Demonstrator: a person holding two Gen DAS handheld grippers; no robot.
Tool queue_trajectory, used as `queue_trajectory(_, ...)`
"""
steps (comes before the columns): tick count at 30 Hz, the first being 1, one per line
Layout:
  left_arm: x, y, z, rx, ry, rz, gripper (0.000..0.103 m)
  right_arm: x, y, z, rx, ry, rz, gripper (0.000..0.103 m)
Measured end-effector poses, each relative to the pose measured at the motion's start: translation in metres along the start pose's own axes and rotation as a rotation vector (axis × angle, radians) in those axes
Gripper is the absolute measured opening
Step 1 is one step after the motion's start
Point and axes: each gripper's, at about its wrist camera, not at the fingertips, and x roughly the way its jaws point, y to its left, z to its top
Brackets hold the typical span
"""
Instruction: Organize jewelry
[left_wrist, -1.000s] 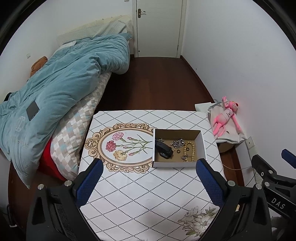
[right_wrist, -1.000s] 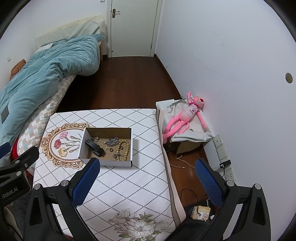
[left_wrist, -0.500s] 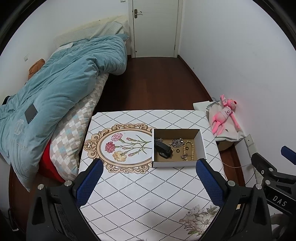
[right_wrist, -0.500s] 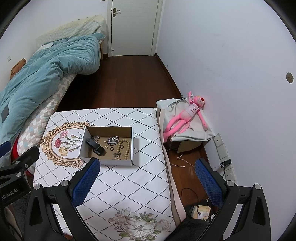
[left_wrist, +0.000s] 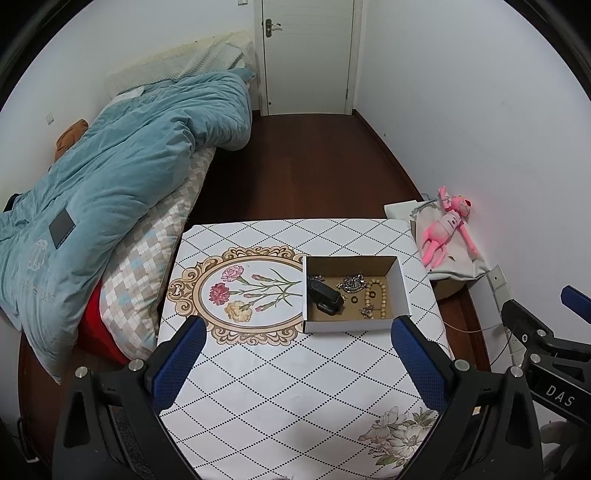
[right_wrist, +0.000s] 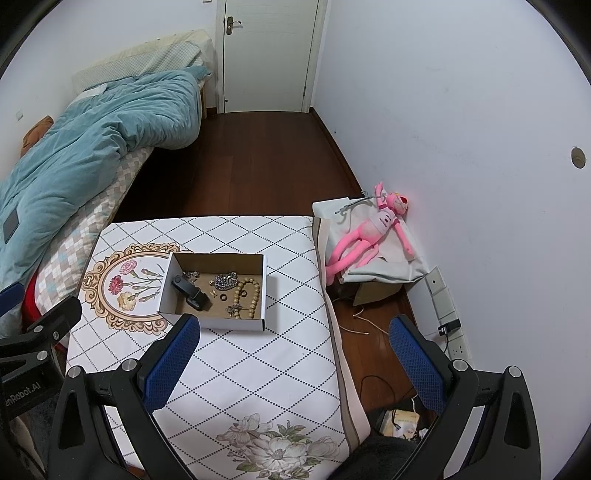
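Two views show one scene. From the left wrist, the left tongs (left_wrist: 298, 363) hang spread wide above the tabletop (left_wrist: 280, 384), holding nothing; the cardboard box (left_wrist: 352, 325) lies ahead, with a beaded bracelet (left_wrist: 384, 297), a silver chain (left_wrist: 352, 282) and a black clip (left_wrist: 325, 297) inside. From the right wrist, the right tongs (right_wrist: 295, 363) are likewise spread and empty, the box (right_wrist: 236, 323) ahead to the left, a pink plush toy (right_wrist: 369, 230) on the floor.
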Motion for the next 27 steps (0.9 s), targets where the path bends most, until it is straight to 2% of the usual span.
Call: queue_trajectory(27,-0.0048,0.0006,0.0006,-0.001,-0.005,-0.015,0.102,-0.0032,-0.0022,0.0021,-0.003,-0.002,0.007,0.103)
